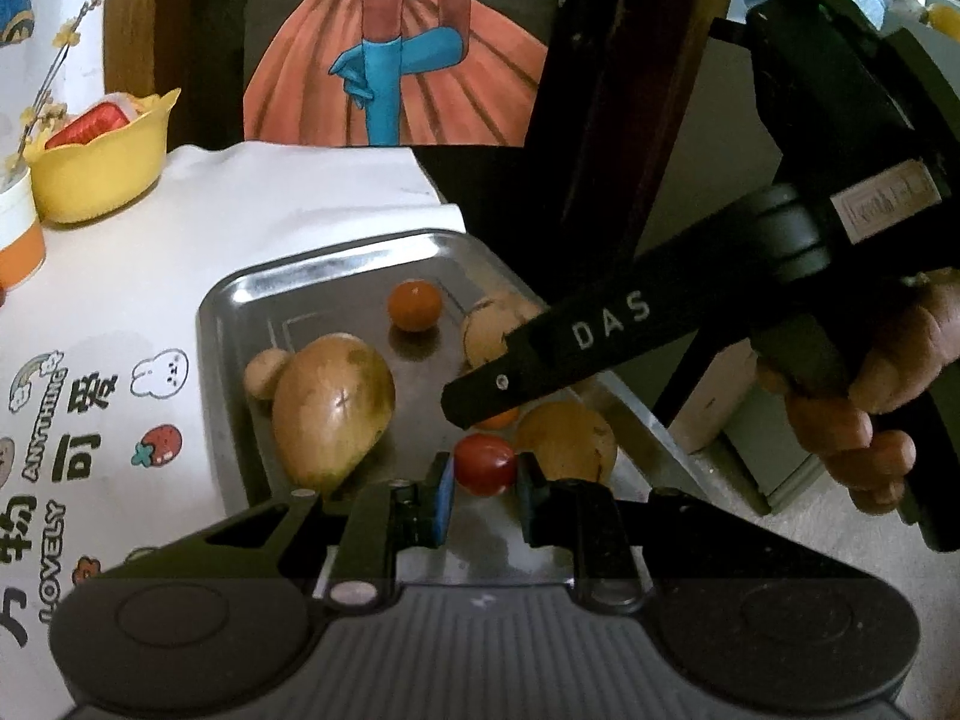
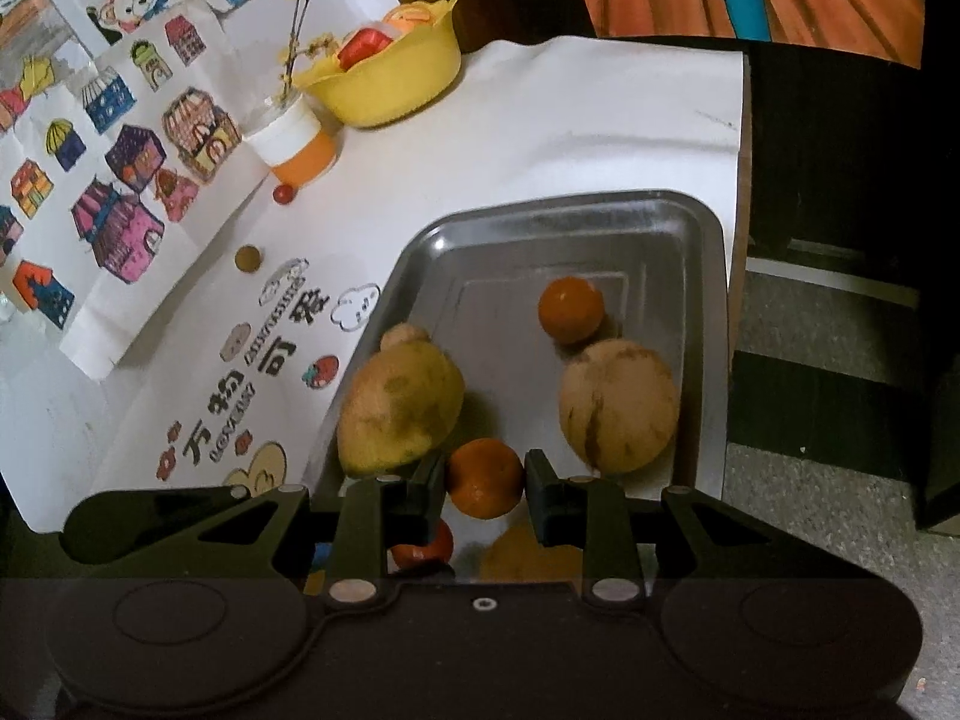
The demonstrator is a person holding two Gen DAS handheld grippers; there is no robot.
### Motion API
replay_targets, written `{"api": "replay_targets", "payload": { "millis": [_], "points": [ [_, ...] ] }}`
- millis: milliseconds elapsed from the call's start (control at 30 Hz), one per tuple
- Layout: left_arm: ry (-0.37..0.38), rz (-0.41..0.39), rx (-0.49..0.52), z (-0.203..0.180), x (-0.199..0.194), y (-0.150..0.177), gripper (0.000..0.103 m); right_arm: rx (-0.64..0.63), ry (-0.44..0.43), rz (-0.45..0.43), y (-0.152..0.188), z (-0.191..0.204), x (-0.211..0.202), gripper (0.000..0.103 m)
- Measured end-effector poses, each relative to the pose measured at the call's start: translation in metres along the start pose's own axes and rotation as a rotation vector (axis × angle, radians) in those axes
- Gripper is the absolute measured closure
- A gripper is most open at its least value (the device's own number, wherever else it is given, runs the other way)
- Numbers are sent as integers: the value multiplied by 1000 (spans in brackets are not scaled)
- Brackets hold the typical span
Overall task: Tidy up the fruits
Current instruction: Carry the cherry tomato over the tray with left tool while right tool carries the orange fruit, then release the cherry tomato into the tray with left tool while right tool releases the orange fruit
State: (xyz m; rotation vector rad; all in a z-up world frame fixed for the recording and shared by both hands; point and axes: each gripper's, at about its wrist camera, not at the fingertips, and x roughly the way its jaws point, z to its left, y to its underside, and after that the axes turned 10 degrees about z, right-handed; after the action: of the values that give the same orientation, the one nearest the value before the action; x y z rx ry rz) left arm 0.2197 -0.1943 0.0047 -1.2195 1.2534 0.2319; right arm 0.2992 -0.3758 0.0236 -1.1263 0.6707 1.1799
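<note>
Both pairs of fingers are over the near end of a metal tray (image 2: 708, 324) that sits on a white table (image 2: 570, 120) with a printed cloth. Between the left gripper (image 1: 483, 495) and its blue-padded fingers (image 1: 445, 489) sits a small red tomato (image 1: 485, 464), the pads close on either side of it; whether they press on it I cannot tell. The right gripper (image 2: 486, 489) has its black fingers (image 2: 543, 480) at the two sides of a small orange (image 2: 485, 477), seemingly gripping it just above the tray floor. Its black body reaches in from the right in the left wrist view, held by a hand (image 1: 864, 414). In the tray lie a large yellow-green mango (image 2: 401, 408) at the left, a round tan fruit (image 2: 618, 405) at the right and another orange (image 2: 570, 309) farther back. At the far left of the table stand a yellow bowl (image 2: 390, 84) with food and an orange-and-white cup (image 2: 297, 147), with two small round fruits loose near the cup.
</note>
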Motion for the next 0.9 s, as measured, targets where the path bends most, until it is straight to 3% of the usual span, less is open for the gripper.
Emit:
{"api": "replay_targets", "payload": {
  "millis": [433,900],
  "points": [
    [-46,58,-35,-1,8,5,79,-23,44,-12,3,1,10,73],
    [-48,58,-30,-3,6,3,77,-16,51,-11,3,-1,12,72]
  ]
}}
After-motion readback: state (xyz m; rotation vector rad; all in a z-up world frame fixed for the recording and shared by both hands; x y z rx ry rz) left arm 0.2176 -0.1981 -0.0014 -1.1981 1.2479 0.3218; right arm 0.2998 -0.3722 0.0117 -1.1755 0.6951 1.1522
